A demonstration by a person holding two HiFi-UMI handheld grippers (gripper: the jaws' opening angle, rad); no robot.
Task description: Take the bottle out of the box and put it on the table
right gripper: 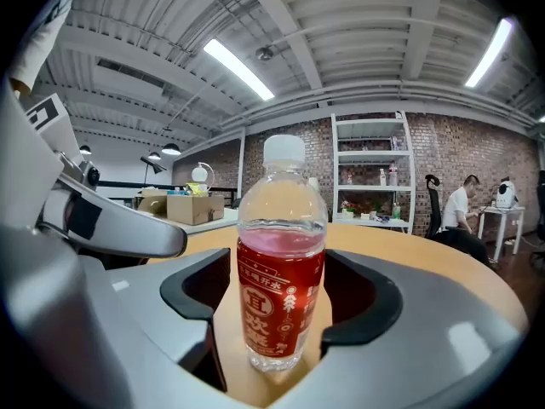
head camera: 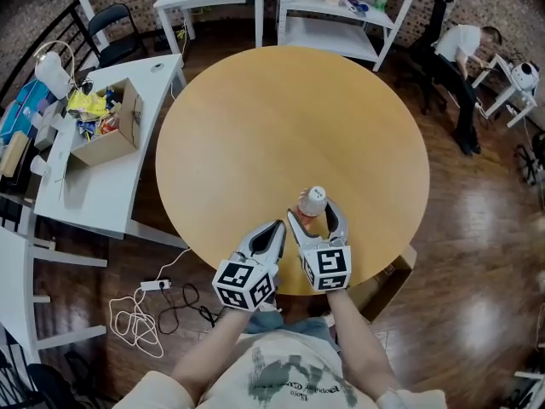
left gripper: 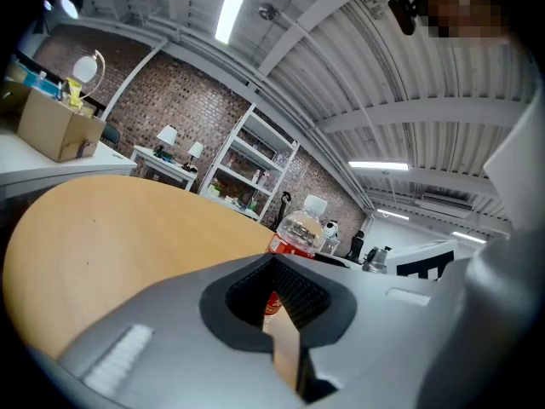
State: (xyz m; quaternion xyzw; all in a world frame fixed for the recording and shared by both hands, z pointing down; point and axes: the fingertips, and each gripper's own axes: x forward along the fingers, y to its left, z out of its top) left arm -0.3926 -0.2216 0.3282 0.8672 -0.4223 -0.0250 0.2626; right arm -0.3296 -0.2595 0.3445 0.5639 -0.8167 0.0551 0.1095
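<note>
A clear bottle [head camera: 312, 201] with a white cap, a red label and red drink stands upright on the round wooden table [head camera: 255, 143], near its front edge. My right gripper [head camera: 315, 216] has its jaws on either side of the bottle [right gripper: 281, 254], spread wide, with a thin gap showing on the left side. My left gripper [head camera: 274, 228] sits just left of it over the table edge, jaws together and holding nothing. In the left gripper view the bottle [left gripper: 298, 233] shows just beyond the closed jaws.
An open cardboard box [head camera: 106, 126] full of packets sits on a white side table [head camera: 94, 194] at the left. Another cardboard box [head camera: 387, 284] stands on the floor under the table's right front. White shelves [head camera: 341, 15] and a seated person [head camera: 460, 58] are at the back.
</note>
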